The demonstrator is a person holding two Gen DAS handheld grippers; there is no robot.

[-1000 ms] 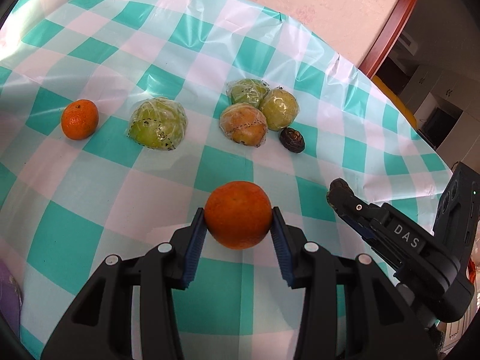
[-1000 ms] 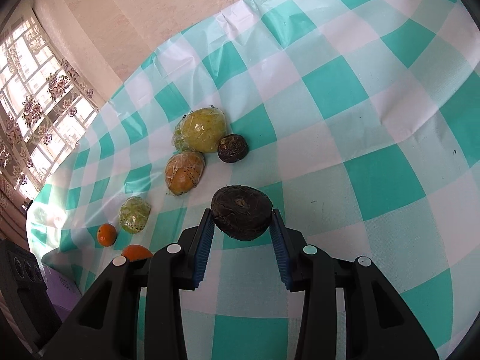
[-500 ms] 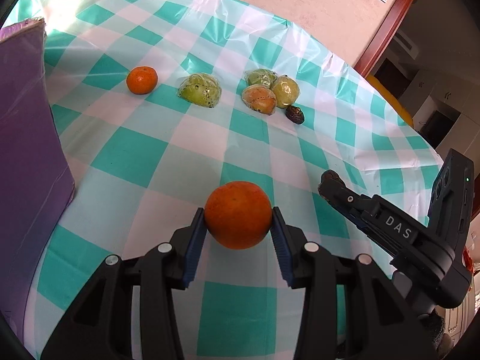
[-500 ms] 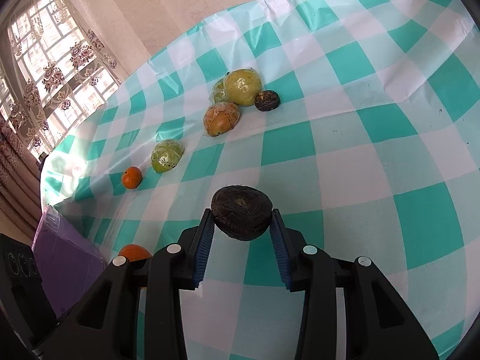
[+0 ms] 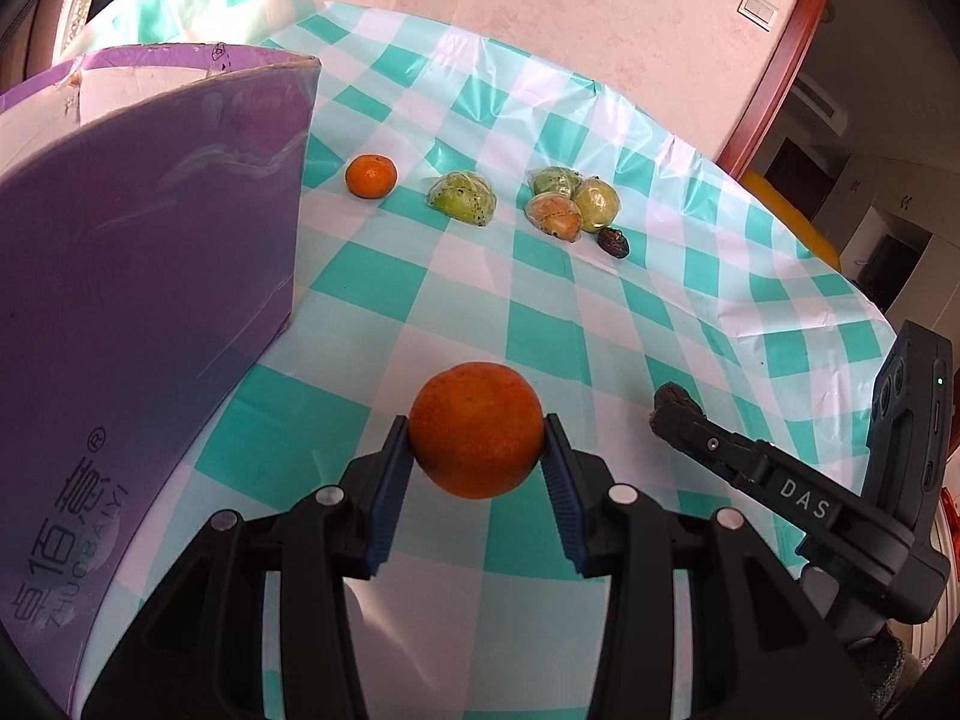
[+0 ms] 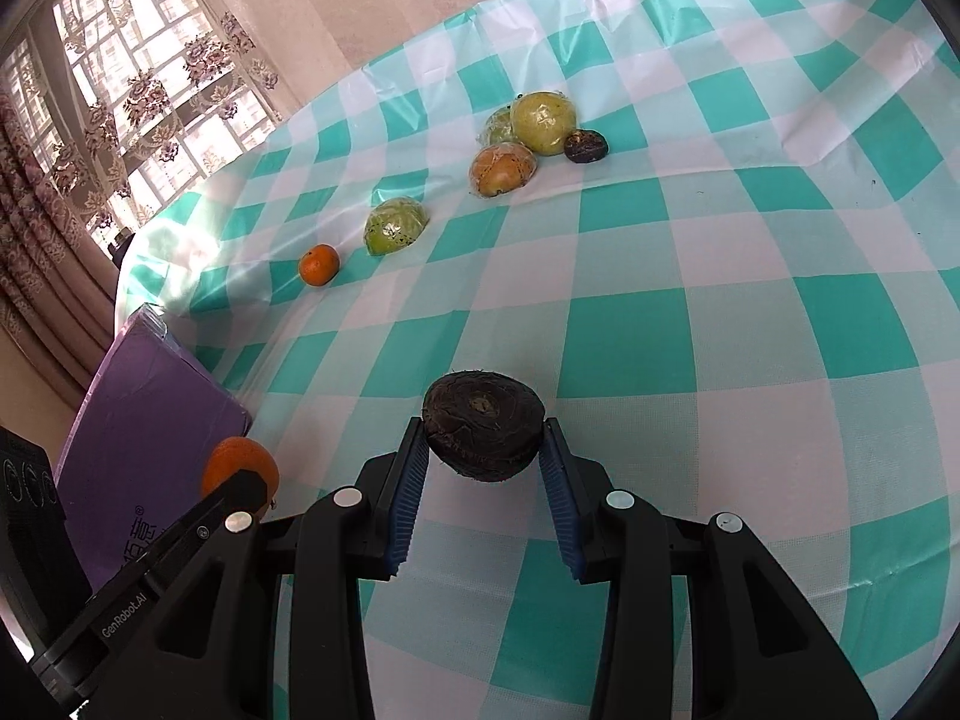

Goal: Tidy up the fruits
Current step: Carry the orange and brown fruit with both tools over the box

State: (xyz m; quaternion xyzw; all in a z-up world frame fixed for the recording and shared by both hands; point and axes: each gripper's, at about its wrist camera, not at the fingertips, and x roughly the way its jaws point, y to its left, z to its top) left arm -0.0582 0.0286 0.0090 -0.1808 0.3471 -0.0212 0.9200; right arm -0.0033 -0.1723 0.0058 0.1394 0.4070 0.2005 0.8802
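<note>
The left tongs [image 5: 477, 450] are gripping an orange [image 5: 476, 429] beside the purple box [image 5: 138, 276]. The right tongs [image 6: 485, 450] are clamping a dark brown fruit [image 6: 483, 423] above the counter [image 6: 750, 330].

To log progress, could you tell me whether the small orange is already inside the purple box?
No, the small orange lies on the checked tablecloth, beside the purple box.

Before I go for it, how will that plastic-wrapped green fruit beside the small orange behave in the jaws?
The wrapped green fruit looks film-covered and glossy, so the pads may slip on it. Its domed shape seems to sit flat on the tablecloth, so it probably won't roll like the small orange. It looks firm, likely light enough to lift.
</note>
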